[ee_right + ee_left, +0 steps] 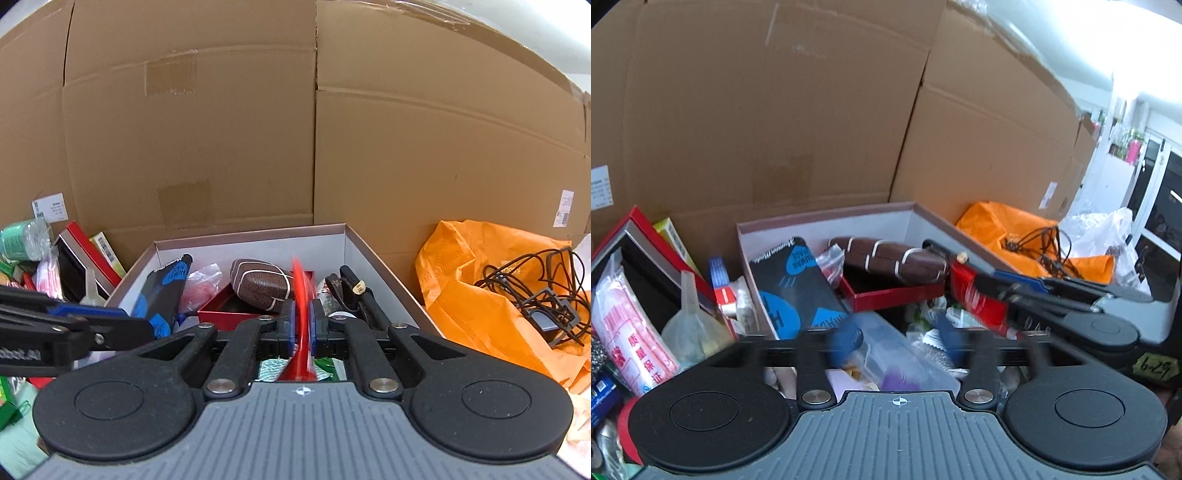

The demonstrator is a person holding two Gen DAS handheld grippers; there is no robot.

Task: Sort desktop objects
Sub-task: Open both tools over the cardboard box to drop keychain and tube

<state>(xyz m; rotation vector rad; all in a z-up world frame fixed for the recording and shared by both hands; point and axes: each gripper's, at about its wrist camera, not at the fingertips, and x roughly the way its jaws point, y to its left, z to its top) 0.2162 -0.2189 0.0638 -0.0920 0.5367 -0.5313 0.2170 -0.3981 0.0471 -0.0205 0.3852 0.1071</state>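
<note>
My right gripper [302, 317] is shut on a flat red packet [301, 295] and holds it edge-on over the open storage box [354, 243]. In the left wrist view the right gripper [993, 291] comes in from the right with the red packet [975, 295] over the box [827, 221]. My left gripper [899, 341] is open, blurred, low over a clear plastic case [886, 350]. The box holds a brown pouch [260, 282], a red tray [221, 314] and a black-and-blue packet [166, 291].
Cardboard walls [221, 129] stand behind. An orange bag [480, 295] with tangled black cables [535, 291] lies right. A red-framed box [635, 243], a funnel [689, 317] and packets [631, 332] crowd the left. A white plastic bag [1104, 229] sits far right.
</note>
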